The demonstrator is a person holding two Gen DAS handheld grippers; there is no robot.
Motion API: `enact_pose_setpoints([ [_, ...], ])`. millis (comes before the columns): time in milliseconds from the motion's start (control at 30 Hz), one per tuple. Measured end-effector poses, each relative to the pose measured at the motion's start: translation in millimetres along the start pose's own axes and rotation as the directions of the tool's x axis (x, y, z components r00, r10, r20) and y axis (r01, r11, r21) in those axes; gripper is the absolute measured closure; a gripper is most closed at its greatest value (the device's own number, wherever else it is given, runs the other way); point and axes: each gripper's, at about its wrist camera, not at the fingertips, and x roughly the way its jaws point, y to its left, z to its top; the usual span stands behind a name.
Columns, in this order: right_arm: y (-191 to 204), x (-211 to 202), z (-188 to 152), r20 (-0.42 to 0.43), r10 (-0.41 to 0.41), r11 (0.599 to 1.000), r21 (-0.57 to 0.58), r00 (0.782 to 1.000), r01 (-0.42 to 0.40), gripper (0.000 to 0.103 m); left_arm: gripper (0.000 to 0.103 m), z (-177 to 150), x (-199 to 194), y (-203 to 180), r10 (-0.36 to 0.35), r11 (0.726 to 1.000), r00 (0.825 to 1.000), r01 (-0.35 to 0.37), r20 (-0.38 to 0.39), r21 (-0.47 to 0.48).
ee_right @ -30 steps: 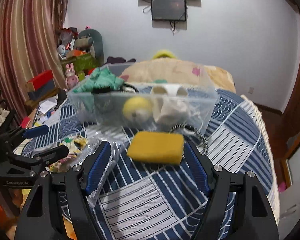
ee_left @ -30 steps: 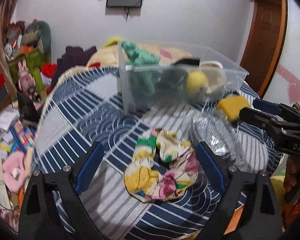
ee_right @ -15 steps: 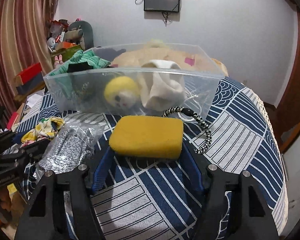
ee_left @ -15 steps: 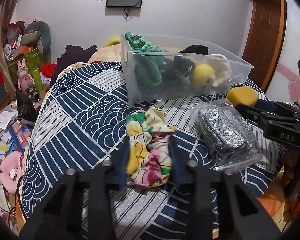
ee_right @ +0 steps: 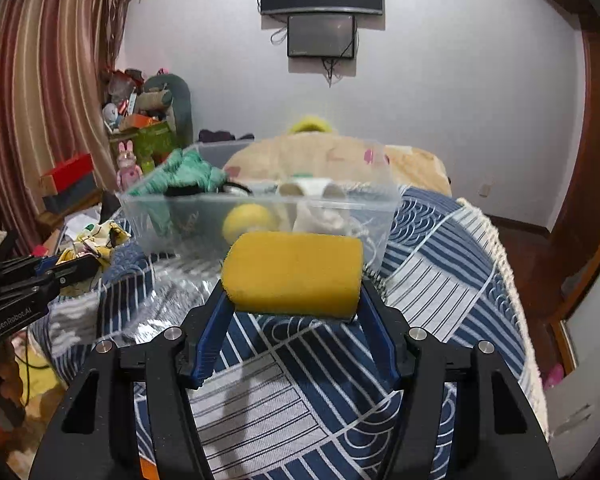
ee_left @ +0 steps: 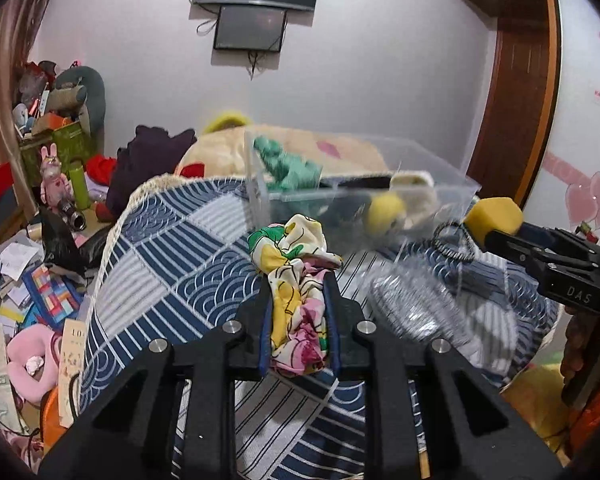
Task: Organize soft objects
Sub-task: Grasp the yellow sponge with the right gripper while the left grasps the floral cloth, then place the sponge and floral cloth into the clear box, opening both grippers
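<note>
Left gripper [ee_left: 298,320]: fingers [ee_left: 265,332] clamped on the floral cloth [ee_left: 296,280].
Clear bin [ee_left: 360,200]: landmark, beyond the cloth on the blue patterned bed cover [ee_left: 172,264].
Right gripper [ee_left: 504,240]: right of the bin, gripping a yellow sponge [ee_left: 494,218].
Shiny packet [ee_left: 412,308]: before the bin, blurred, perhaps a plastic bag.

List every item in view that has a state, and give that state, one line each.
left gripper: shut on the floral cloth
floral cloth: bunched, clamped, lifted
right gripper: shut on the yellow sponge
yellow sponge: gripped at both ends, off the quilt
clear bin: lidless, holding soft items
silver bag: lying on the quilt
</note>
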Motion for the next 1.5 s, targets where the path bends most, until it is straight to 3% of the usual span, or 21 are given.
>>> enact_pose_setpoints([
  [400,8.5,-13.2,40.2,0.095,-0.029,0.999,-0.028,0.995,0.032,0.044,0.081,47.3,-19.5,-18.9,-0.008,0.997,0.993,0.0,0.118,0.072],
  [767,11.5,-8.1,67.5,0.167,-0.025,0.999,-0.035,0.986,0.031,0.044,0.081,78.7,1.5,-30.6,-0.016,0.994,0.989,0.001,0.144,0.105],
  [1133,5.4,36.7,73.6,0.092,0.005,1.0,0.018,0.996,-0.007,0.044,0.081,98.3,52.8,-27.2,-0.014,0.996,0.997,0.007,0.076,0.085],
  [1500,2.2,68.3,58.0,-0.008,0.008,0.998,0.064,1.0,-0.008,0.044,0.081,87.3,102.1,-34.2,-0.002,0.994,0.999,0.007,-0.042,0.113],
])
